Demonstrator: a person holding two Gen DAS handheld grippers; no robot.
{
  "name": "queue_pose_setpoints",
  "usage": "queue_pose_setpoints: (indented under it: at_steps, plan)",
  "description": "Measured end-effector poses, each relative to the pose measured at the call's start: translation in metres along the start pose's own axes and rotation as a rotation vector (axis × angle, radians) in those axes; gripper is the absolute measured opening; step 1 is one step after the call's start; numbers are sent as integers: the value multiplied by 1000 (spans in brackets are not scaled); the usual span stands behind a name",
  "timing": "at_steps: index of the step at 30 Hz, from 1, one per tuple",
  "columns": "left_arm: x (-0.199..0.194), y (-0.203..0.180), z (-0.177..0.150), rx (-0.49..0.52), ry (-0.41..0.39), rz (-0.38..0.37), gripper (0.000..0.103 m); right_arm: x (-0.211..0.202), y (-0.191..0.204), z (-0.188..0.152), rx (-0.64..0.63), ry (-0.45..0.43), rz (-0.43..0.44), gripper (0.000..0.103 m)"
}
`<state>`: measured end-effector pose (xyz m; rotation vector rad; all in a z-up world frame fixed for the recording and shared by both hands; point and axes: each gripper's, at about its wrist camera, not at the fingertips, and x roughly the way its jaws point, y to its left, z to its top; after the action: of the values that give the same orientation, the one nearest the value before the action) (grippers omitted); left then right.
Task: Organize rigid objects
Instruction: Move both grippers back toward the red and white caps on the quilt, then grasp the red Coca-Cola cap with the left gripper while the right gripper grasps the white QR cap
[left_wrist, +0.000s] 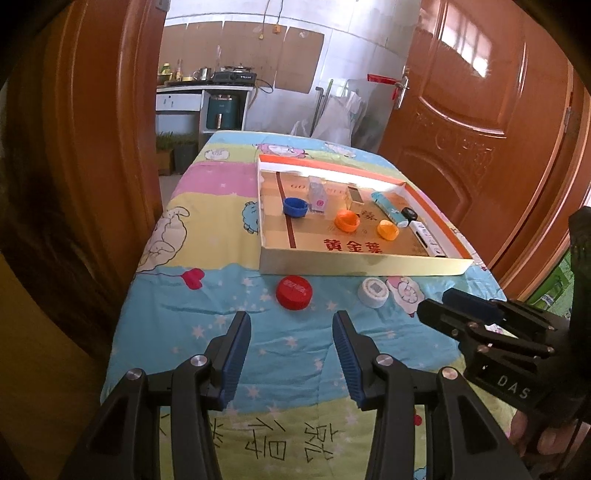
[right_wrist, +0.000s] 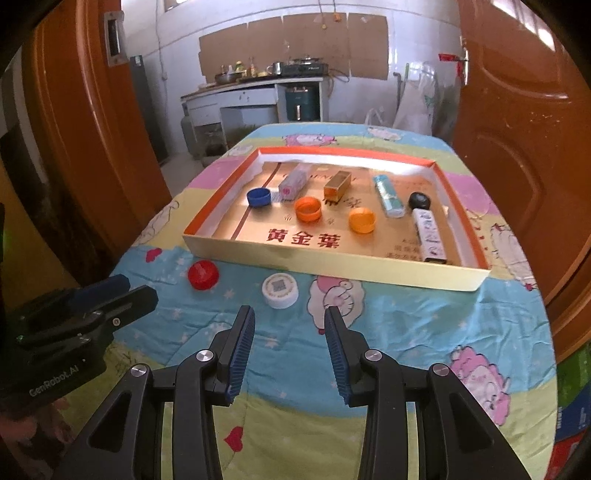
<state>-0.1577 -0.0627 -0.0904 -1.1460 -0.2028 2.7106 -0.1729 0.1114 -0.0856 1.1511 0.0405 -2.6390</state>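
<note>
- Left wrist view: the left claw (left_wrist: 291, 325) is seen wide open with nothing held, hovering above the counter (left_wrist: 207, 317) short of the tray's near wall.
- The shallow cardboard tray (left_wrist: 362, 266) is set on the cartoon-print cloth that covers the counter.
- A red cap (left_wrist: 294, 292) and a white cap (left_wrist: 373, 292) are lying on the cloth just in front of the tray's near wall, outside it, apart from each other.
- Inside the tray a blue cap (left_wrist: 294, 206), an orange cap (left_wrist: 347, 220) and a yellow-orange cap (left_wrist: 388, 229) are seen, with a clear small box (left_wrist: 318, 197) and a gold box (left_wrist: 355, 196) behind them.
- A light-blue tube (left_wrist: 388, 206), a black cap (left_wrist: 408, 213) and a white printed tube (left_wrist: 428, 238) are placed by the tray's right wall.
- The right claw (left_wrist: 434, 308) is seen at the right of the tray's near corner; how far apart its jaws are cannot be told here.
- Right wrist view: the right claw (right_wrist: 290, 325) is seen spread wide and empty, just short of the white cap (right_wrist: 280, 290), which lies before the tray (right_wrist: 332, 271).
- The red cap (right_wrist: 202, 274) is seen left of the white cap, near the tray's near-left corner.
- The left claw (right_wrist: 125, 291) is seen at the left, short of the red cap.
- All the other pieces are seen inside the tray.
</note>
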Motion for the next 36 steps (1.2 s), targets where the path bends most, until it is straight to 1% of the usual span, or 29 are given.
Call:
queue_pose_setpoints:
  at_steps: [13, 16, 18, 24, 29, 36]
  plan:
    - [31, 0, 10, 9, 38, 0, 46, 38, 0, 6, 1, 36, 15, 40]
    - [40, -1, 12, 13, 46, 6, 46, 44, 0, 8, 1, 32, 28, 40]
    - [45, -1, 13, 22, 50, 20, 46, 48, 0, 9, -1, 35, 28, 40]
    - [61, -1, 15, 27, 75, 29, 46, 61, -2, 10, -1, 46, 30, 40]
    - [71, 0, 20, 26, 90, 22, 46, 68, -6, 13, 0, 55, 40, 40]
    - [77, -5, 22, 81, 115, 52, 43, 74, -1, 16, -41, 74, 20, 40]
